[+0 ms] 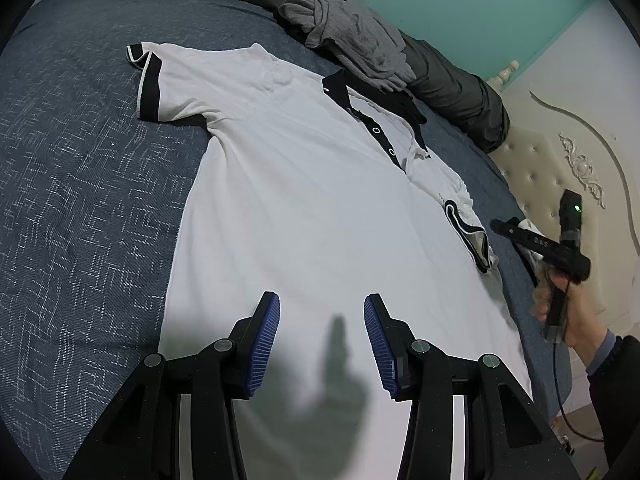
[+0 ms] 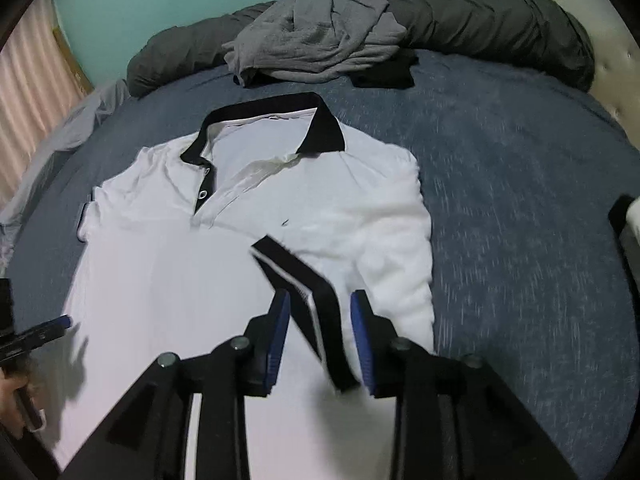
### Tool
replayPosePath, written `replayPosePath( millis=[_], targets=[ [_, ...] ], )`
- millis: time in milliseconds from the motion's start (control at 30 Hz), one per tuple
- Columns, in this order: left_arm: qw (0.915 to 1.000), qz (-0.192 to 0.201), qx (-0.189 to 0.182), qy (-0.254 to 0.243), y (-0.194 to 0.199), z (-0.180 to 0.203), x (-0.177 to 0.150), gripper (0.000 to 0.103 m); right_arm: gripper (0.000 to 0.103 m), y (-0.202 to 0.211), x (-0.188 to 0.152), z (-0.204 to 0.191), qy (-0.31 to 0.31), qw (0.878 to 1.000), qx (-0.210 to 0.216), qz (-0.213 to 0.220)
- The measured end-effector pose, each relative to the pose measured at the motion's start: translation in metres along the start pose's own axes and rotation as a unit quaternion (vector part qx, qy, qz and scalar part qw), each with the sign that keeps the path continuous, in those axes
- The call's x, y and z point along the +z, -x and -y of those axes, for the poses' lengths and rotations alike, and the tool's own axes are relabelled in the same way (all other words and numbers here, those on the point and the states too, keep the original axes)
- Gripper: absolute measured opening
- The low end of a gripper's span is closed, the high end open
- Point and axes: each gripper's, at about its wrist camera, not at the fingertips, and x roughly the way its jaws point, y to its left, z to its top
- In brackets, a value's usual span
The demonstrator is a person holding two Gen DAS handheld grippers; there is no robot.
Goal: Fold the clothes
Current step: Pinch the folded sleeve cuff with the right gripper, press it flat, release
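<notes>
Left gripper (image 1: 322,340) hovers over the lower body of the white polo shirt with black collar and cuffs (image 1: 304,200), fingers wide apart, holding nothing. Right gripper (image 2: 320,340) is parted too, with the black-trimmed right sleeve (image 2: 304,280) lying between its fingers, folded in over the chest; grip contact unclear. Shirt lies front-up mid-bed on the blue woven bedspread (image 1: 88,184), left sleeve (image 1: 152,84) spread flat. Sleeve-folding step, judging by this; left sleeve likely needs folding inward next. Crumpled grey garment (image 2: 316,44) sits at the far edge.
</notes>
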Motion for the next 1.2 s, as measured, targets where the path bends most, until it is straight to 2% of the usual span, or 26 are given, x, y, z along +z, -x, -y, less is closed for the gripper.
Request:
replayPosePath(
  millis=[100, 133, 167, 267, 400, 500, 567, 700, 767, 933, 1200],
  targets=[
    [1.0000, -0.001, 0.000, 0.001, 0.000, -0.001, 0.000, 0.048, 0.029, -0.013, -0.002, 0.000, -0.009, 1.000, 0.000, -0.014],
    [1.0000, -0.001, 0.000, 0.001, -0.001, -0.001, 0.000, 0.048, 0.017, -0.018, -0.004, 0.001, -0.013, 1.000, 0.001, -0.020],
    [1.0000, -0.001, -0.001, 0.001, 0.000, -0.001, 0.000, 0.048, 0.011, -0.022, -0.006, 0.002, -0.017, 1.000, 0.002, -0.026],
    [1.0000, 0.000, -0.002, 0.002, 0.000, -0.002, 0.000, 0.048, 0.005, -0.035, -0.012, 0.004, -0.030, 0.999, 0.006, -0.043],
    [1.0000, 0.000, -0.002, 0.004, 0.001, -0.002, 0.000, 0.048, 0.005, -0.050, -0.020, 0.007, -0.046, 0.997, 0.013, -0.066],
    [1.0000, 0.000, -0.002, 0.003, 0.000, -0.001, 0.000, 0.048, 0.004, -0.049, -0.024, 0.007, -0.045, 0.995, 0.030, -0.083],
    [1.0000, 0.000, -0.002, 0.003, 0.000, 0.000, 0.000, 0.048, 0.004, -0.043, -0.023, 0.008, -0.042, 0.996, 0.015, -0.080],
    [1.0000, -0.001, -0.001, 0.003, -0.001, 0.000, -0.001, 0.048, 0.004, -0.016, -0.007, 0.007, -0.048, 0.999, 0.003, -0.006],
    [1.0000, -0.003, -0.001, 0.003, -0.001, -0.001, -0.002, 0.048, 0.005, -0.013, 0.001, -0.004, -0.026, 1.000, 0.007, 0.003],
    [1.0000, -0.001, -0.001, 0.003, 0.001, -0.001, -0.002, 0.048, 0.012, -0.039, 0.005, -0.034, 0.041, 0.999, -0.007, -0.033],
    [1.0000, -0.003, -0.002, 0.005, -0.001, -0.003, -0.002, 0.048, 0.029, -0.069, 0.010, -0.034, 0.041, 0.997, -0.053, -0.044]
  ],
)
